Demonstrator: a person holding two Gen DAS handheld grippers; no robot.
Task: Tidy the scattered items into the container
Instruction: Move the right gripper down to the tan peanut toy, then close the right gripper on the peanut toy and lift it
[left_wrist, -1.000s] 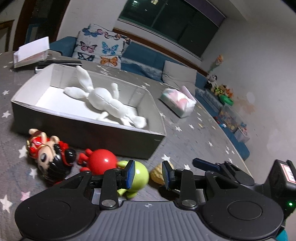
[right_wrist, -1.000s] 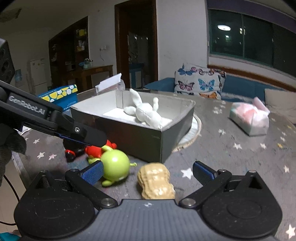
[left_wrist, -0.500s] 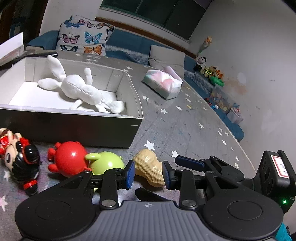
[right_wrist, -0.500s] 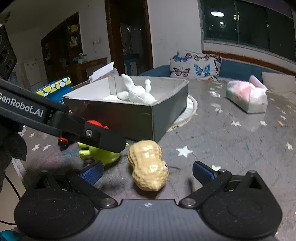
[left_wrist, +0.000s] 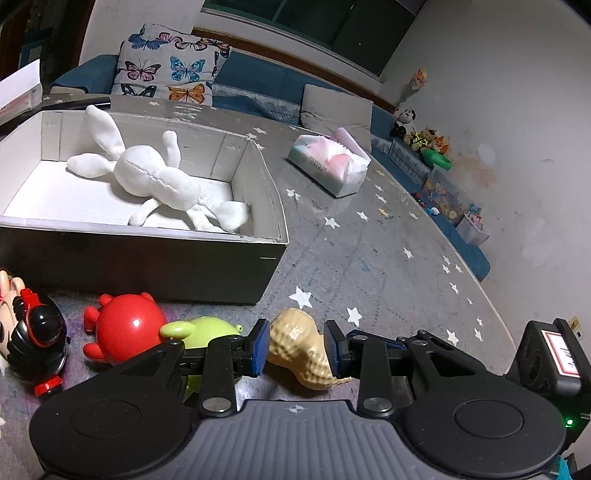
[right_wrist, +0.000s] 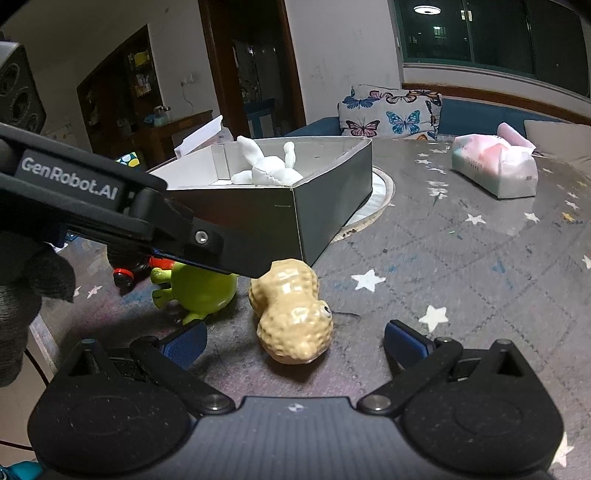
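Left gripper (left_wrist: 295, 347) jaws narrow, straddling peanut toy (left_wrist: 299, 349) for boxing; right gripper (right_wrist: 293, 341) jaws wide, idle.

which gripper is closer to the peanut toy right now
Left. The left gripper has its two fingers on either side of the peanut toy, not clearly squeezing it. The right gripper sits wide open just short of the toy.
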